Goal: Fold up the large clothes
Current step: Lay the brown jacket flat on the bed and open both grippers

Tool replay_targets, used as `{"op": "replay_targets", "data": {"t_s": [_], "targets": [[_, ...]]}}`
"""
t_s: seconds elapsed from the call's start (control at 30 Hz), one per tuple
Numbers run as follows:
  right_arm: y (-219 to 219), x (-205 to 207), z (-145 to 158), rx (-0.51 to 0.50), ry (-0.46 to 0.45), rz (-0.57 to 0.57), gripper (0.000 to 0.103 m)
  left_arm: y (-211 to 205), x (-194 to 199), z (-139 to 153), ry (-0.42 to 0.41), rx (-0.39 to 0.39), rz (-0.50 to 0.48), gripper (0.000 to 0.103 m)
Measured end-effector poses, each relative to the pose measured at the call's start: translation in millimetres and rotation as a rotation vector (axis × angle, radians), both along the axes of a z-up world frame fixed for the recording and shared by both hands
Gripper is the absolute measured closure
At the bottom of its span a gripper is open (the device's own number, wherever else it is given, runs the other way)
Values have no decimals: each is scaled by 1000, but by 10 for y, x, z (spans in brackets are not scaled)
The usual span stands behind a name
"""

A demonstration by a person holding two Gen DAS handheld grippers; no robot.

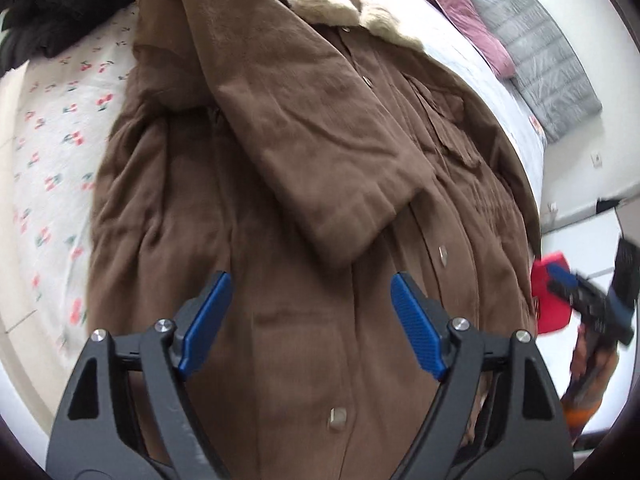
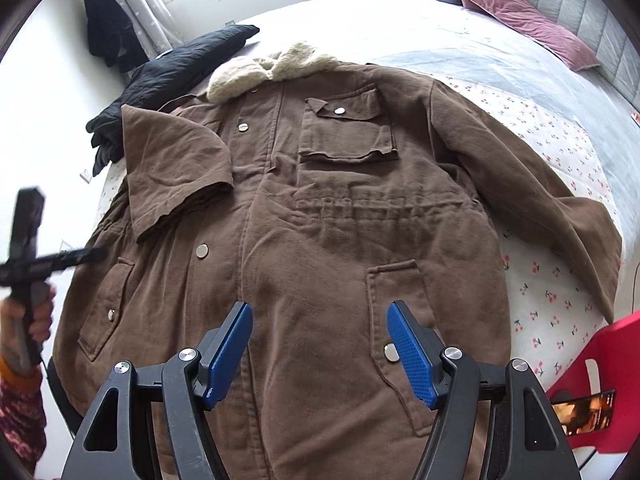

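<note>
A large brown coat (image 2: 320,220) with a cream fleece collar (image 2: 256,70) lies face up on the bed, snaps shut. One sleeve (image 2: 172,168) is folded across the chest; the same folded sleeve shows in the left wrist view (image 1: 288,120) over the coat (image 1: 280,320). The other sleeve (image 2: 540,192) lies spread out to the right. My left gripper (image 1: 310,294) is open and empty above the coat's lower front. My right gripper (image 2: 320,322) is open and empty above the hem, beside a lower pocket (image 2: 400,320). The left gripper also shows blurred in the right wrist view (image 2: 44,264).
The bed has a cherry-print sheet (image 1: 52,152). A black jacket (image 2: 168,76) lies beside the collar. Pink pillows (image 2: 528,20) and a grey headboard (image 2: 600,20) are at the far right. A red chair (image 2: 600,364) holding a phone (image 2: 584,410) stands at the bed's near right.
</note>
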State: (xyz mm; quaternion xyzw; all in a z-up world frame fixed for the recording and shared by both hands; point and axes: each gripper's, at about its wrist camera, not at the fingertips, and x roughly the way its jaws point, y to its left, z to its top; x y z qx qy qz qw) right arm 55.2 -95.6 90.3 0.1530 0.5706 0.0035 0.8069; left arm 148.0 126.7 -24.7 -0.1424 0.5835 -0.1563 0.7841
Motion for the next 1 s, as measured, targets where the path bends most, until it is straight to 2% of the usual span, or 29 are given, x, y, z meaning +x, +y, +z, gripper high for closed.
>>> {"op": "replay_targets", "data": {"t_s": [0.03, 0.1, 0.17, 0.27, 0.4, 0.47, 0.5, 0.67, 0.77, 0.9, 1.0], "targets": [[-3, 19, -20, 2, 4, -3, 32, 1, 116, -70, 1, -19, 22, 28], [-18, 45, -65, 6, 15, -10, 32, 16, 249, -150, 1, -41, 57, 46], [-47, 69, -127, 8, 31, -21, 32, 35, 302, -176, -1, -67, 61, 100], [-103, 97, -219, 7, 55, -40, 32, 75, 278, -40, -21, -34, 33, 99], [-176, 139, -305, -5, 82, -58, 32, 297, 160, 468, -125, 137, -19, 99], [-200, 160, -323, -15, 89, -62, 32, 520, 124, 748, -168, 223, -6, 99], [-210, 172, -327, -21, 91, -63, 32, 684, 105, 935, -199, 293, 11, 99], [-280, 203, -346, -26, 94, -77, 32, 1356, 184, 1448, -251, 526, 141, 99], [-349, 210, -341, -32, 97, -93, 32, 1821, 231, 1667, -286, 687, 264, 99], [-485, 183, -316, -38, 98, -121, 32, 2295, 358, 1861, -349, 950, 466, 99], [-618, 148, -291, -38, 101, -143, 32, 2531, 531, 1854, -338, 999, 583, 100]]}}
